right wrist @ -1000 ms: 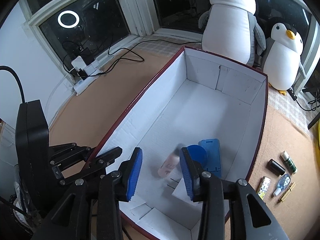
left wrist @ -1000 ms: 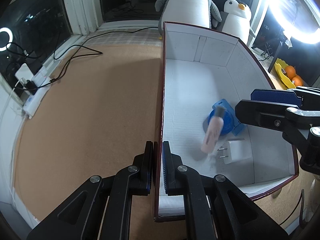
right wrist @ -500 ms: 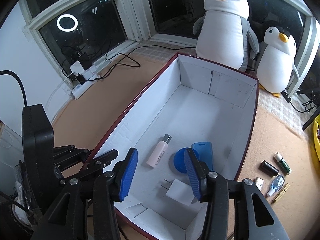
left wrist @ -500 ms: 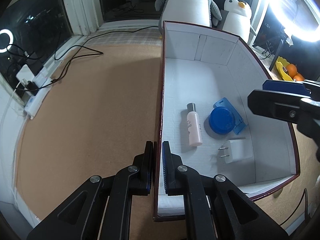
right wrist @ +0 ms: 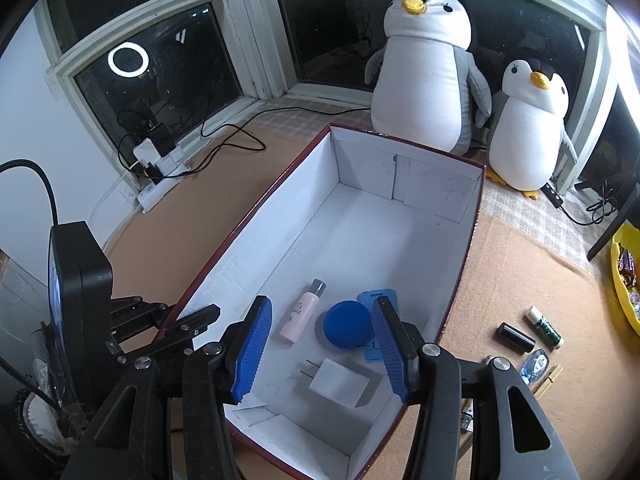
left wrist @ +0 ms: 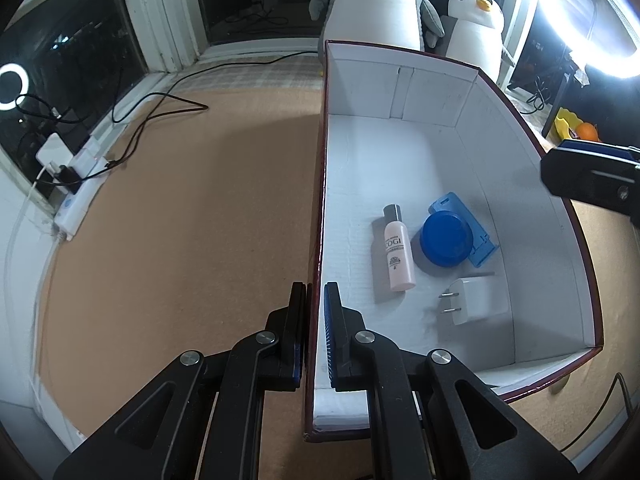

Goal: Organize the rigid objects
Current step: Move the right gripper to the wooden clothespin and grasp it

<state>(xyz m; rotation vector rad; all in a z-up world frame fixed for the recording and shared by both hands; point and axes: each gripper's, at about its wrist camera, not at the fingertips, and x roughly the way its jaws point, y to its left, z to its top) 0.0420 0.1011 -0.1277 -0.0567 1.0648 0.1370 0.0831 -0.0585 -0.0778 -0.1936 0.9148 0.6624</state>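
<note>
Since a second ago the pink bottle (left wrist: 397, 255) has stopped tumbling and lies flat on the box floor, and my right gripper (right wrist: 322, 350) has drawn back from over it, its ribbed blue pads spread wide with nothing between them.

Largest is the box (left wrist: 400, 92), a long white-lined cardboard carton with a dark red outer skin, open at the top, resting on tan cork-like flooring (left wrist: 180, 220). My left gripper (left wrist: 316, 332) pinches the box's left wall, one pad outside and one inside. Only my right camera shows the two plush penguins (right wrist: 424, 76) whole, soft white bellies and grey wings, at twelve and one o'clock beyond the box, and the loose things (right wrist: 524, 340) on the floor at three o'clock of the box: a black cylinder, a green-and-white tube and a clear blue piece. My left camera alone shows the print on the bottle's label.

Inside, near the near end, a round blue lid (left wrist: 446, 240) sits on a flat blue plastic stand (left wrist: 478, 240), touching it. The bottle lies just beside them at nine o'clock, grey cap pointing to twelve. A white square charger (left wrist: 472, 300) rests at six o'clock of the lid, its two metal prongs pointing to nine.
</note>
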